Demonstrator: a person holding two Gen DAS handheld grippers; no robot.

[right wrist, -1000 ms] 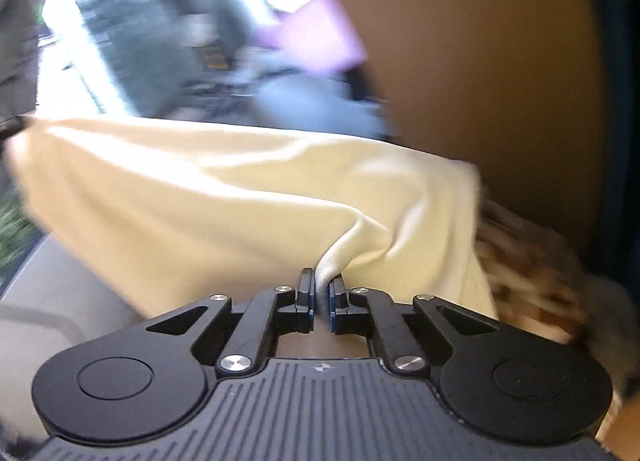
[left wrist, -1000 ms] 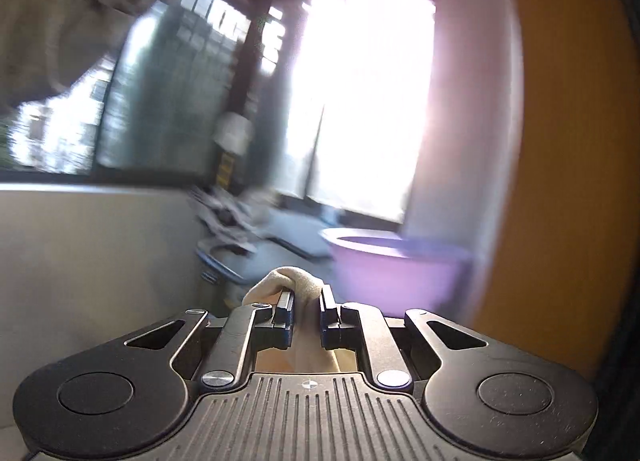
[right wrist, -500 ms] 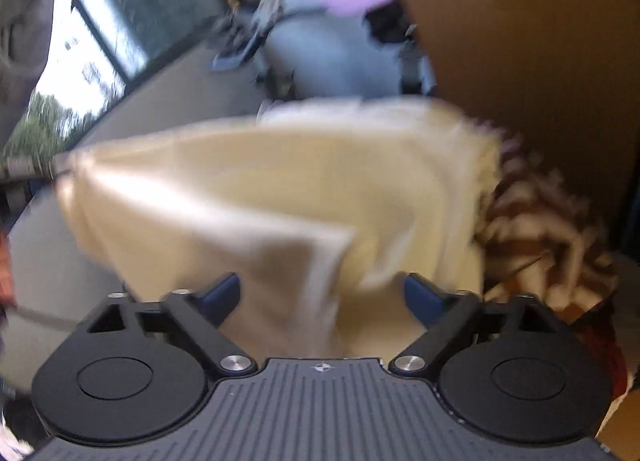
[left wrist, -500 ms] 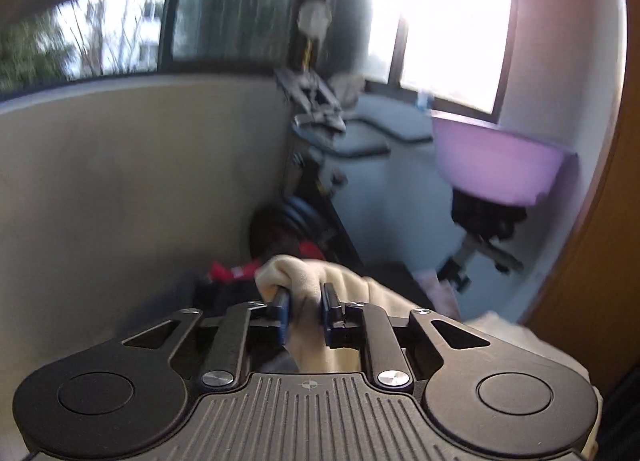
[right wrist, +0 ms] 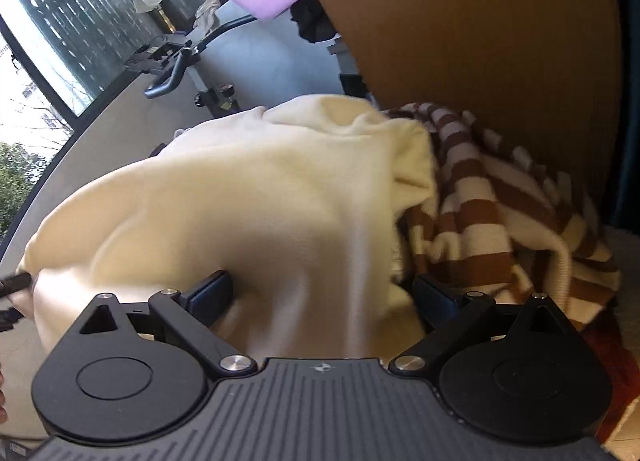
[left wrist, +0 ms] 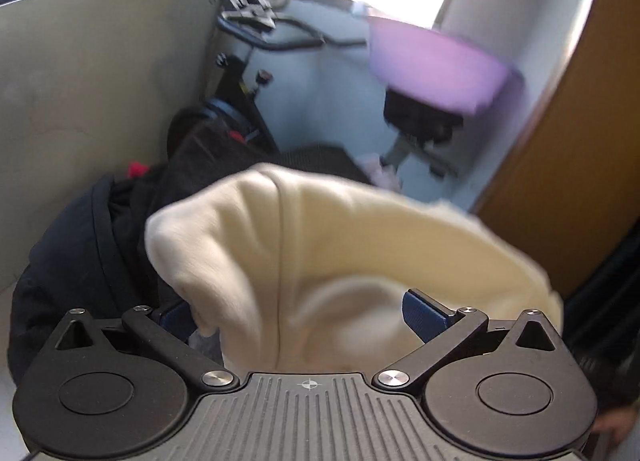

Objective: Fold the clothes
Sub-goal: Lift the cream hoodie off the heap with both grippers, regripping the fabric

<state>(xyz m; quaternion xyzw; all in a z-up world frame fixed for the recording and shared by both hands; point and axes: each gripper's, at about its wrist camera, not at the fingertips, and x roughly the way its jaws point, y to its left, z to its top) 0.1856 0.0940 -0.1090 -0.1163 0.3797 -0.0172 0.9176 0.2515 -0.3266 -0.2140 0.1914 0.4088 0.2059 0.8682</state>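
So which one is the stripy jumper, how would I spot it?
Find the big wooden panel on the right of the right wrist view. Heaped at its foot is the cream garment, and the stripy jumper lies crumpled against its right side. It alone has brown and cream bands; its neighbour is plain.

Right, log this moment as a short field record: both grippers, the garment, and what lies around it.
left gripper: jaws opening, cream cloth between them, pads not pressing it
right gripper: jaws opening, cream cloth between them, not pinched
cream garment: bunched, not folded
striped garment: brown and cream, right of the cream one, touching it
dark garment: heaped left of the cream one
purple basin: background, on exercise bike
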